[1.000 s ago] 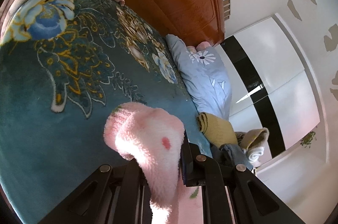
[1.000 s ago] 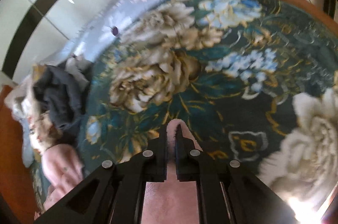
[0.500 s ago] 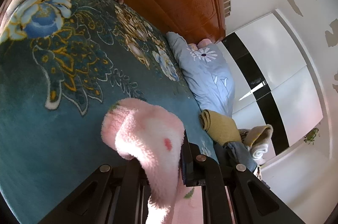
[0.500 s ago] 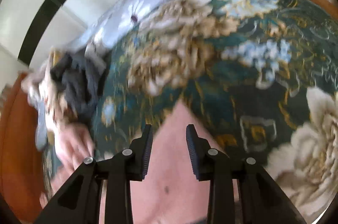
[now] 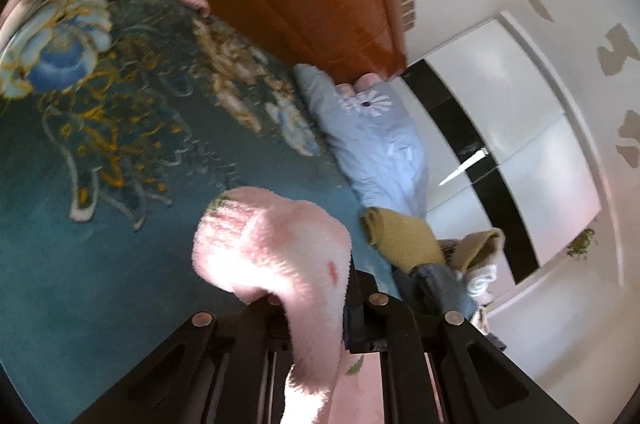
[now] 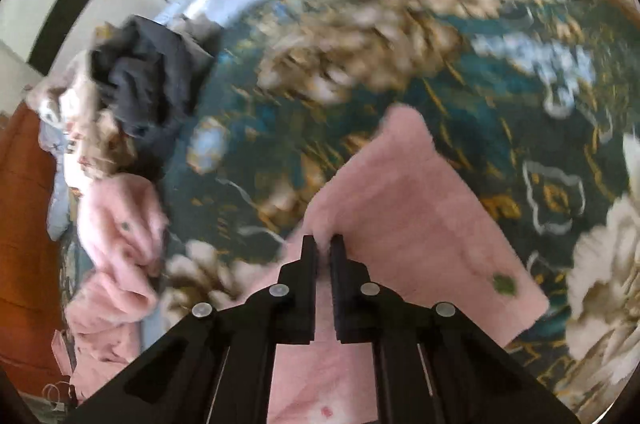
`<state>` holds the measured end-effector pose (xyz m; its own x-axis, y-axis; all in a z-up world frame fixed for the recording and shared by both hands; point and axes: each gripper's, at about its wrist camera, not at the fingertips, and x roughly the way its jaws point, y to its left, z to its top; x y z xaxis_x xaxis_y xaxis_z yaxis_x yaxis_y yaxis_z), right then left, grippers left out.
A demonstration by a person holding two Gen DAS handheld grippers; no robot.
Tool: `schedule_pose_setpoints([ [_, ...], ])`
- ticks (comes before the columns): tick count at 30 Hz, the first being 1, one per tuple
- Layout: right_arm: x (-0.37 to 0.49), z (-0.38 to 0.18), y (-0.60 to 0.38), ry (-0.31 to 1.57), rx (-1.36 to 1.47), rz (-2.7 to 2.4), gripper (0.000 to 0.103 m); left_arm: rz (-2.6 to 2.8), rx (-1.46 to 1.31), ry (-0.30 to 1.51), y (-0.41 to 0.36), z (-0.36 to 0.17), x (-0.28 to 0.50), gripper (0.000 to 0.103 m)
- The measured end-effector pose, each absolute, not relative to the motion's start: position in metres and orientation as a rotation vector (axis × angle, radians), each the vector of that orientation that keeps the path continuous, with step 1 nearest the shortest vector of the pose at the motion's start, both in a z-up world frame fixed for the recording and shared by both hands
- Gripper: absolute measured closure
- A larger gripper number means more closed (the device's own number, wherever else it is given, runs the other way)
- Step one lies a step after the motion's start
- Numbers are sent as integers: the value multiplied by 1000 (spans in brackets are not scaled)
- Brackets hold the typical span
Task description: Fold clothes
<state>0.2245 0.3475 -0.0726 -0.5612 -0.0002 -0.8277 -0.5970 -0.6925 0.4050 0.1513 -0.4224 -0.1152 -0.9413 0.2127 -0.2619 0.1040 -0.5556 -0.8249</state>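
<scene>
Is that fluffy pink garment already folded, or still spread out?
Partly spread: the pink garment lies flat on the blanket, one edge pinched in the right gripper, another bunched in the left gripper.

The right gripper (image 6: 324, 244) pinches a pink fleece garment (image 6: 408, 208) on the floral blanket (image 6: 400, 36).

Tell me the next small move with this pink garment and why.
Probably carry the right gripper toward the left gripper to start the fold. Both are shut on the pink fleece garment: the right pinches an edge of the flat part spread on the floral blanket, while the left holds a bunched end lifted above it. That is only a judgement.
</scene>
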Motion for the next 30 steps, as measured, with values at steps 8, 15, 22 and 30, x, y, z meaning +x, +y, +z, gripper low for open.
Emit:
schedule_pose_setpoints([
  [8,264,61,342,961,-722,2632,100,2548,-211,-1525,-448,-92,184,94],
  [15,309,-40,365,995,-1021,2360,100,2671,-596,-1644,-461,-123,172,94],
  [22,342,-90,409,1182,-1007,2155,100,2699,-603,-1628,-456,-122,171,94],
  [30,315,-90,383,1121,-1130,2261,89,2688,-628,-1639,-458,-127,172,94],
])
